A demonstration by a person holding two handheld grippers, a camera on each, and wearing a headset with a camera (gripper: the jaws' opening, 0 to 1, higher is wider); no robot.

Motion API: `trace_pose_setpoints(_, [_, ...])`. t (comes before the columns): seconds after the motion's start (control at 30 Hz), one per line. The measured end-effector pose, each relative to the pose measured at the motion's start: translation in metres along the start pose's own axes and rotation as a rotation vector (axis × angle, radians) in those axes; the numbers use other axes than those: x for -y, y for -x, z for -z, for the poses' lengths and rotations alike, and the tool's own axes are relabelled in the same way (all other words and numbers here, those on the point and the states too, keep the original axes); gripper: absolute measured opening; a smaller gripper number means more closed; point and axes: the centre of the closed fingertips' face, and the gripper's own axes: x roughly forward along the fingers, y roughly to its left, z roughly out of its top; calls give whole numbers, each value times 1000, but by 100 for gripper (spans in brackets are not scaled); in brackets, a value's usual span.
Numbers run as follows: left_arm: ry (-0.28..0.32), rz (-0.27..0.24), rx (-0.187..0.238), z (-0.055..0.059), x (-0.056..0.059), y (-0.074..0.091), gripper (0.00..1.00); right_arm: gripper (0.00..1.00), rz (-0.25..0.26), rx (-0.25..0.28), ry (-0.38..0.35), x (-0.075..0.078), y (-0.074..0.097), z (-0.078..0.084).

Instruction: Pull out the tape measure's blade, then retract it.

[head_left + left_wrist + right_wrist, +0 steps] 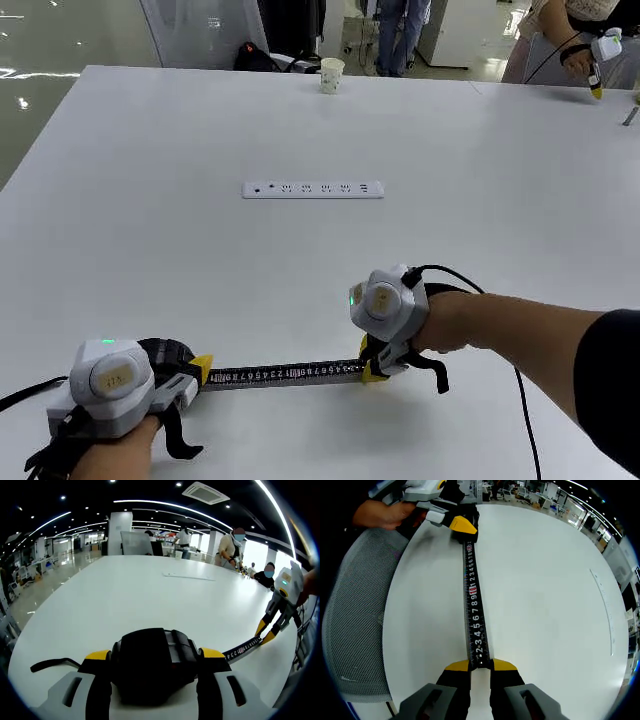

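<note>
Two handheld grippers stretch a tape measure across a white table point(200, 260), with the first half of the job apparently done or nearly so. The left gripper point(155, 655) clamps the black case point(152, 672) near the person's edge of the table, its yellow-tipped fingers point(98, 655) pressed against either side of the housing. Well apart from it, the right gripper point(480, 666) pinches the free end of the blade point(471, 595), its two yellow tips closed together on the strip with no gap showing between them. The blade runs taut and straight from the case's mouth to that pinch, lying just above or on the tabletop; which of the two the pictures do not settle. Its printed numerals read clearly in the right gripper view. A short run of blade is out, so the pull-out looks under way, if not complete. Retraction is not yet done: by this reading, the blade has to travel back into the case, either guided in by the right gripper or let go to spring home. Whether the case's lock is set cannot be told. Beyond the work, a white power strip point(313, 189) lies mid-table and a paper cup point(332, 75) stands at the far edge.
</note>
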Motion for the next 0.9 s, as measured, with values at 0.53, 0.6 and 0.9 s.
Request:
trace_pose_setpoints(0.53, [3, 2, -8, 0, 0, 1, 65, 11, 2, -6, 19, -1, -1, -3])
trace_pose_setpoints(0.6, [3, 1, -8, 0, 0, 1, 65, 10, 2, -4, 13, -1, -1, -4])
trace_pose_setpoints(0.9, [5, 3, -10, 1, 0, 1, 65, 10, 0, -15, 17, -1, -2, -6])
